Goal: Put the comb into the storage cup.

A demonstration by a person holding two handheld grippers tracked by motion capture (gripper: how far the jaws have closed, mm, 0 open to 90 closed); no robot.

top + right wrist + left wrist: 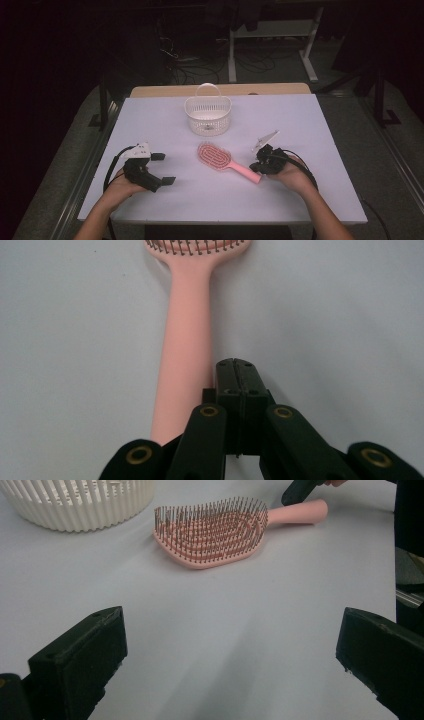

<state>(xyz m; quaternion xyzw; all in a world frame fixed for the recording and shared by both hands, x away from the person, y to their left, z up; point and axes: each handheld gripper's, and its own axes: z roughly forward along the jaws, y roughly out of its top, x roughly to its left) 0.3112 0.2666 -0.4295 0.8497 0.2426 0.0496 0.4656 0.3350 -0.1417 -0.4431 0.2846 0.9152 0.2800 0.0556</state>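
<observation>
right gripper (235,365) closed, empty, just beside pink hairbrush (186,335) handle | left gripper (162,169) open, empty | brush flat on desk (300,130), bristles up

In the right gripper view the hairbrush (186,340) head is cut off at the top edge, beyond the right gripper (236,371); its handle end is hidden behind the jaws.

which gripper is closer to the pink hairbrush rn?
Right. The right gripper sits shut at the hairbrush handle's end, jaws beside it. The left gripper rests open on the table, well short of the bristles.
</observation>
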